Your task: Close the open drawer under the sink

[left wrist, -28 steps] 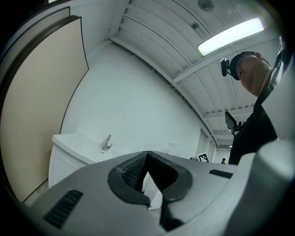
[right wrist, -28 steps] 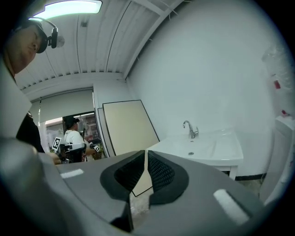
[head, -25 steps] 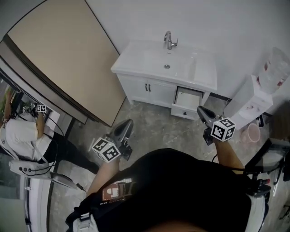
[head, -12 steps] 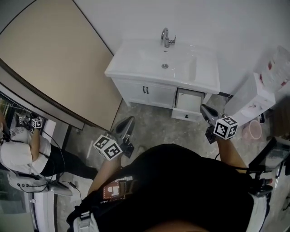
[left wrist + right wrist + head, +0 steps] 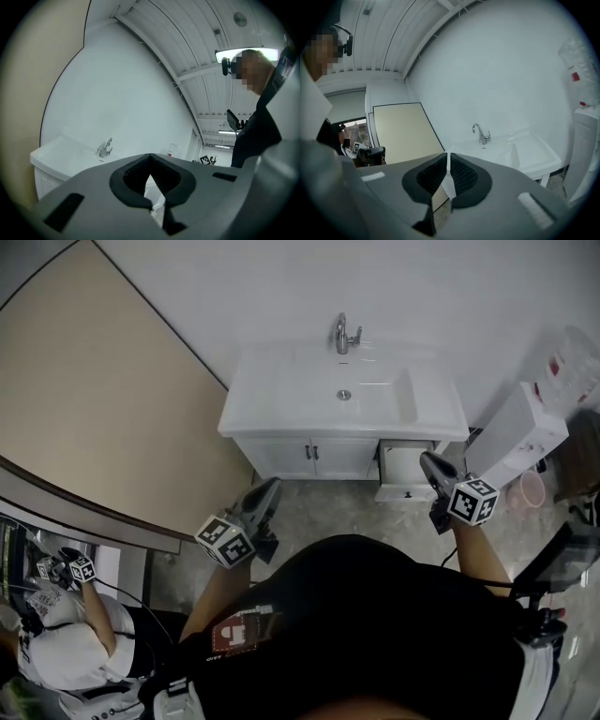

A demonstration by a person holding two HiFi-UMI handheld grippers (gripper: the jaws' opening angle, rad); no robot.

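White drawer [image 5: 405,471]: open, below right end of sink [image 5: 281,395]
Left gripper [image 5: 270,486]: pressed together, empty
Right gripper [image 5: 427,461]: pressed together, empty

Arms and grippers, placed against the sink cabinet [image 5: 281,456]. The left gripper [image 5: 271,487] is held out before the cabinet's left half and well apart from it. It angles toward the cabinet, its jaw tips together with nothing between them. Its marker cube [image 5: 225,540] sits at the wrist end, ahead of the left forearm [image 5: 217,592]. The right gripper [image 5: 427,461] is at the cabinet's right end, its jaws closed and empty — contact with the cabinet cannot be told. Its marker cube [image 5: 472,501] caps the right forearm [image 5: 478,559]. Both forearms reach forward from the black-clad torso [image 5: 375,634].
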